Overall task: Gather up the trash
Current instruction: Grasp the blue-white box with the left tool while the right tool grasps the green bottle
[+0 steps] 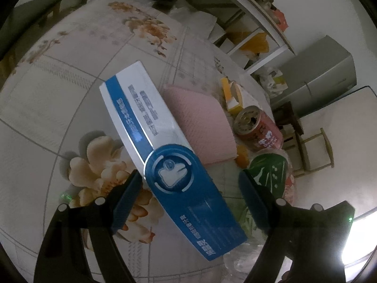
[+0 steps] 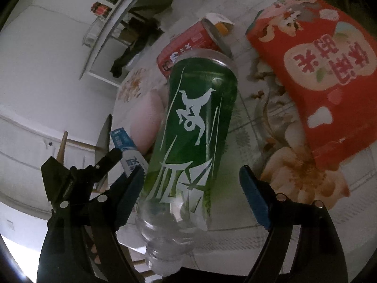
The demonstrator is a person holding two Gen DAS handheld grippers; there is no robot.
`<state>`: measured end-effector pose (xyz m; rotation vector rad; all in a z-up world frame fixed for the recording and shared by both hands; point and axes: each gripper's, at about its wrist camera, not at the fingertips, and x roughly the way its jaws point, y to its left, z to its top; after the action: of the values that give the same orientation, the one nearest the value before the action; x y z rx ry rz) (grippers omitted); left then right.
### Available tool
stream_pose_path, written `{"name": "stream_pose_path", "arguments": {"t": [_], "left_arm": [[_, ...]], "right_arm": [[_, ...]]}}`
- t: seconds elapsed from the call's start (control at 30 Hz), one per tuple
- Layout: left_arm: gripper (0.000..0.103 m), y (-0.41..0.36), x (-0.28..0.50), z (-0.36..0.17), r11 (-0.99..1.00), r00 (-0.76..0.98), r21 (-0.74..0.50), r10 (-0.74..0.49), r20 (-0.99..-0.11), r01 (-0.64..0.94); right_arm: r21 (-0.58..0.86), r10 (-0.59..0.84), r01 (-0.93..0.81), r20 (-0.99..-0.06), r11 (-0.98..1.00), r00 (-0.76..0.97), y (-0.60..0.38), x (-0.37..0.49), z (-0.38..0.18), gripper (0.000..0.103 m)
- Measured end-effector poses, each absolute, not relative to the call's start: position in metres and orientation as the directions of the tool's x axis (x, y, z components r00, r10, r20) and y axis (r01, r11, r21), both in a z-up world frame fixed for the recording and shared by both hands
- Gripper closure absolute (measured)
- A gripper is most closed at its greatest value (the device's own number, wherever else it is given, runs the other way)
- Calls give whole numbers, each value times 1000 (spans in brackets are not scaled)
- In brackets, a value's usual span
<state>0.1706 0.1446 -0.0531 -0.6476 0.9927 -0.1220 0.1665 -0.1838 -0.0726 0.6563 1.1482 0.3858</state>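
Clear plastic bottle (image 2: pixel 188 141) with green label lies on the desk (image 1: pixel 59 94), looks empty, neck end toward the right camera; white stylised figure and characters on the label, can't read them. Behind it a red drink can (image 2: pixel 188 44) on its side, open top visible in the left view, contents not visible. Small yellow-and-white carton (image 1: pixel 232 94) beyond the can, flap open. Red snack bag (image 2: pixel 322 70) to the right with large red Chinese characters on a pale patch, cartoon pony above. Right hand-held gripper (image 2: pixel 192 181): spread wide, straddling the bottle's lower half, left pad at or just beside the bottle, right pad clear of it, not gripping. Left hand-held gripper (image 1: pixel 188 188): spread wide over a long blue-and-white box (image 1: pixel 165 151), tooth logo in a ring, so likely toothpaste; text blurred. Left pad just beside the box edge, right pad clear, nothing gripped. Pink textured pad (image 1: pixel 200 122) sits just behind the box. Floral cloth covers the desk.
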Motion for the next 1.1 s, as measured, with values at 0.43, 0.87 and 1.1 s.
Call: {"name": "stream_pose_path", "arguments": {"t": [0.43, 0.87, 1.1], "left_arm": [[47, 152, 155, -57, 826, 562, -541, -375, -737, -158], [43, 166, 116, -46, 918, 467, -395, -331, -820, -43], [38, 159, 126, -53, 929, 458, -363, -292, -839, -72]], "right_arm": [[660, 630, -30, -702, 751, 332, -179, 166, -66, 42], [606, 593, -63, -744, 793, 308, -199, 146, -58, 41], [547, 547, -102, -770, 831, 329, -182, 144, -52, 31]]}}
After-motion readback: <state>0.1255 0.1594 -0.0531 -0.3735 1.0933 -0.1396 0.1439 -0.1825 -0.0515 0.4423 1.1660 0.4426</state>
